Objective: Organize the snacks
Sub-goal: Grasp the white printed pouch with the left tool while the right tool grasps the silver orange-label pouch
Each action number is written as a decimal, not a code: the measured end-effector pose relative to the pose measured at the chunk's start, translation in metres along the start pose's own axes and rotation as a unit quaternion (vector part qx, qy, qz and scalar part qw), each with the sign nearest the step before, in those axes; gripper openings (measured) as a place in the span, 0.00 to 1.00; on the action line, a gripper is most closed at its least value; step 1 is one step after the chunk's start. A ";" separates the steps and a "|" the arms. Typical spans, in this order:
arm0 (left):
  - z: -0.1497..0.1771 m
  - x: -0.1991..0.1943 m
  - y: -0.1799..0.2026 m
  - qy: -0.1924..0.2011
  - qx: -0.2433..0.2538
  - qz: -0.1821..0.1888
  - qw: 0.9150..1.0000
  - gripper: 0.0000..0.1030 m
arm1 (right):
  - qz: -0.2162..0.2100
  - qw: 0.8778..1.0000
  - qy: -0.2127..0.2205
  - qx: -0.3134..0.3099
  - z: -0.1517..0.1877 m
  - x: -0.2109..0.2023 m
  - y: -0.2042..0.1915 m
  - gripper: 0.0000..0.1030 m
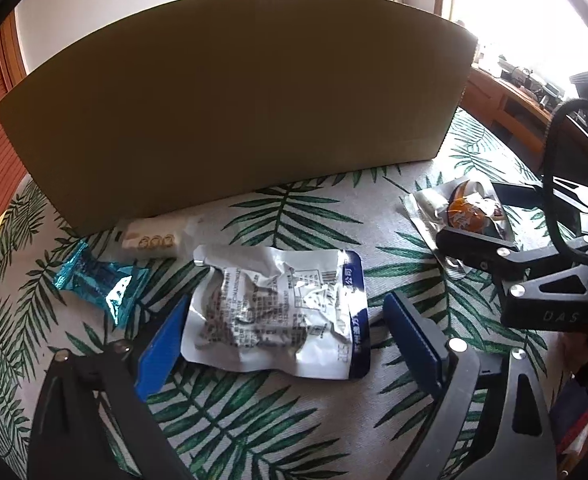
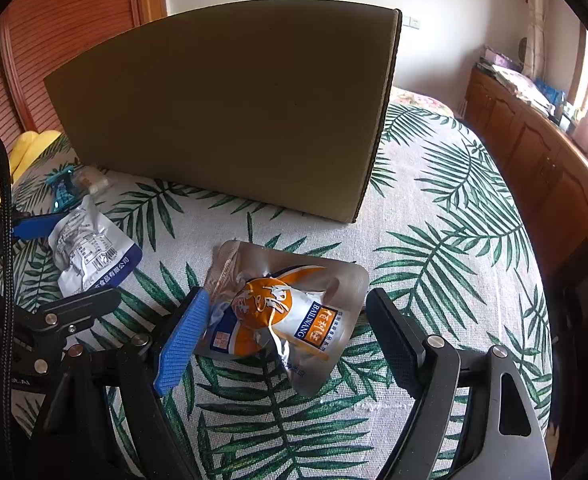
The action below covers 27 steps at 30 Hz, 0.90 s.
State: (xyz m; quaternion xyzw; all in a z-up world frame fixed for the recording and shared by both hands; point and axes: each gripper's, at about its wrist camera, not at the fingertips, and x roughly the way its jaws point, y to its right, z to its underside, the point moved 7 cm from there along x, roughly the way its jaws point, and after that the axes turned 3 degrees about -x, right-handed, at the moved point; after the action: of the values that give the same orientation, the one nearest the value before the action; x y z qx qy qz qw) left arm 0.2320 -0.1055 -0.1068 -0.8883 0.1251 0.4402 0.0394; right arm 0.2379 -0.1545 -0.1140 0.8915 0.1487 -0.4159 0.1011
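Note:
A white and blue snack pouch lies on the leaf-print cloth between the open fingers of my left gripper; it also shows in the right wrist view. A silver and orange snack pouch lies between the open fingers of my right gripper; it also shows in the left wrist view. A teal wrapped snack and a small white packet lie at the left by a brown cardboard box. The box's inside is hidden.
The cardboard box stands upright at the back of the cloth-covered table. A yellow object sits at the table's left edge. A wooden cabinet runs along the right wall.

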 end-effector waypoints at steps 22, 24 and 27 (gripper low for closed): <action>0.012 -0.035 0.000 0.050 -0.013 0.042 0.998 0.44 | 0.001 1.000 0.000 0.001 -0.001 -0.001 0.001 0.80; 0.015 -0.042 -0.007 0.054 -0.013 0.041 0.998 0.36 | 0.001 1.000 0.000 0.001 -0.001 -0.001 0.001 0.80; 0.013 -0.047 -0.012 0.056 -0.017 0.046 0.997 0.28 | 0.002 1.000 -0.001 0.001 -0.001 -0.001 0.000 0.80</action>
State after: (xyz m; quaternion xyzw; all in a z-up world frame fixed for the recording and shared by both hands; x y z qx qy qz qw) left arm 0.1973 -0.0830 -0.0777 -0.9053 0.1604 0.3933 -0.0028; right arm 0.2378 -0.1549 -0.1122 0.8915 0.1469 -0.4163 0.1013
